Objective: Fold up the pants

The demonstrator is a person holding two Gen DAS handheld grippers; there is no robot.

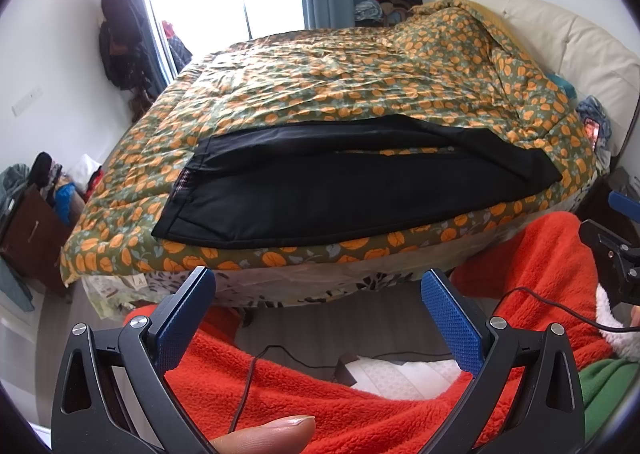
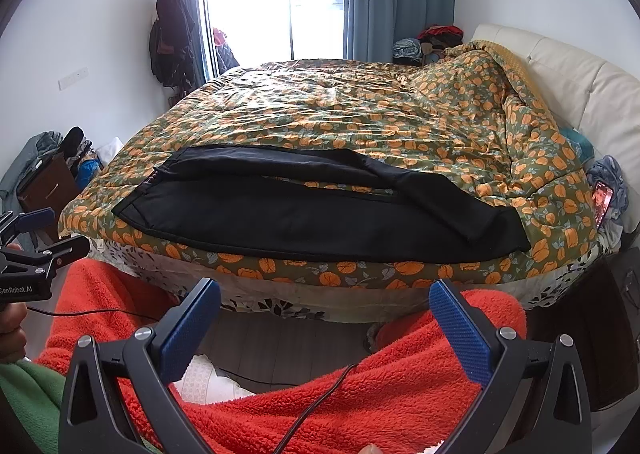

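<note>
Right now I count one pair of black pants (image 1: 320, 189) spread across the near edge of one bed, lying on a single green quilt (image 1: 360, 73) printed with orange fruit. The pants' two legs run side by side along the bed's edge, a thin sliver of quilt showing between them; the waistband end sits toward the left and the far leg crosses over the near one toward the right end. From my right wrist view the same pants (image 2: 304, 209) lie flat, with the quilt (image 2: 360, 105) rumpled up against one cream headboard (image 2: 580, 85) on the right. One phone (image 2: 602, 202) with a lit screen leans by the quilt's right corner.

I have two grippers, and neither touches the cloth. My left gripper (image 1: 319, 300) hangs low in front of the bed, below the mattress edge, jaws spread wide with nothing between the two blue pads. My right gripper (image 2: 325, 310) sits at much the same height, jaws likewise spread apart and empty, pointing at the pants' near hem. Both hover above my lap, which is covered in red fleece (image 2: 400, 394), well short of the pants. One thin black cable (image 1: 248, 386) trails across the fleece.
</note>
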